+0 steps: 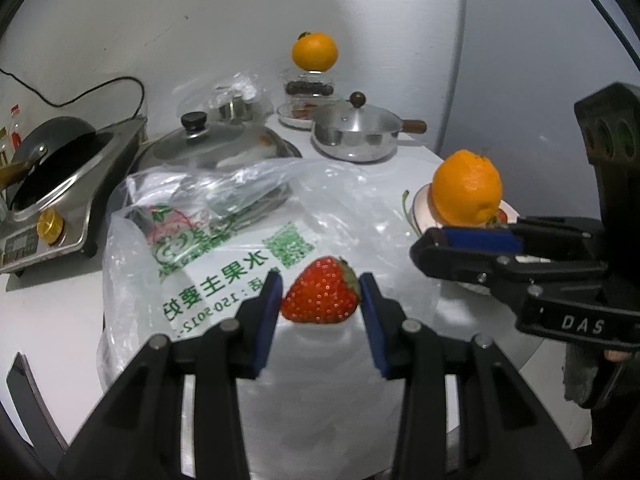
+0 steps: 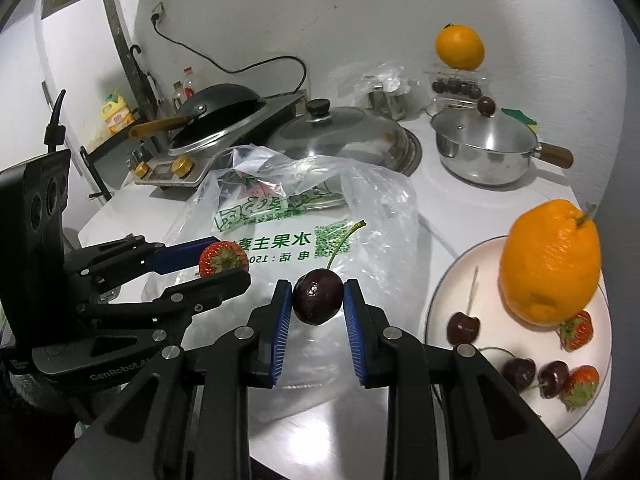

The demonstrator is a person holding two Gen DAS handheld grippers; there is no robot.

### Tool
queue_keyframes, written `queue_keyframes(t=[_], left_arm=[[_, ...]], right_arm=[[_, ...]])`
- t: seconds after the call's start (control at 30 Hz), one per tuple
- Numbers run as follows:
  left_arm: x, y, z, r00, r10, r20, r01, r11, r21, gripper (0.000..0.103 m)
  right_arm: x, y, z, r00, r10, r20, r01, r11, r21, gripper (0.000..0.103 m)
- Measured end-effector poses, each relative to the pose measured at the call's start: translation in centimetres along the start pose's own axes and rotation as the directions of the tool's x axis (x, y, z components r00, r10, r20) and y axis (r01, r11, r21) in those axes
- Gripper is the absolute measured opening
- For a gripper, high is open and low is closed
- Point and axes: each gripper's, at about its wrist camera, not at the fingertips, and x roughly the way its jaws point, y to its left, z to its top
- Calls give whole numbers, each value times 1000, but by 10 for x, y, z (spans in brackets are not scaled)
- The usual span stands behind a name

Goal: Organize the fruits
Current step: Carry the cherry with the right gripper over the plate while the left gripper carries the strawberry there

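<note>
White tabletop (image 2: 420, 200) w/ crinkly clear plastic bag (image 2: 380, 208), white wall behind. Left gripper (image 1: 321, 300) clamps seeded red strawberry (image 1: 320, 292); right gripper (image 2: 317, 300) pinches glossy dark cherry (image 2: 318, 298), both above bag, near round white plate (image 2: 444, 292).

Dim, cool indoor light, slightly soft focus (fisheye edges bend and darken).

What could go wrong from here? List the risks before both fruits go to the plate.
1. The strawberry is pinched between the left gripper pads; soft fruit may bruise if squeezed harder.
2. The cherry is round and glossy in the right gripper; it could slip out over the plastic bag.
3. The plate already holds a tall orange beside loose cherries and strawberries; a nudge might tip it or scatter them.
</note>
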Motion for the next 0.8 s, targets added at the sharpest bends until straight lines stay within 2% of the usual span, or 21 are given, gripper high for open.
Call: queue_keyframes(t=[0.8], left_arm=[[6,-65,6,999,-41,-20,43,997,70,40]], right_arm=[[-46,-55,-34,998,-59,26,56,995,86,28]])
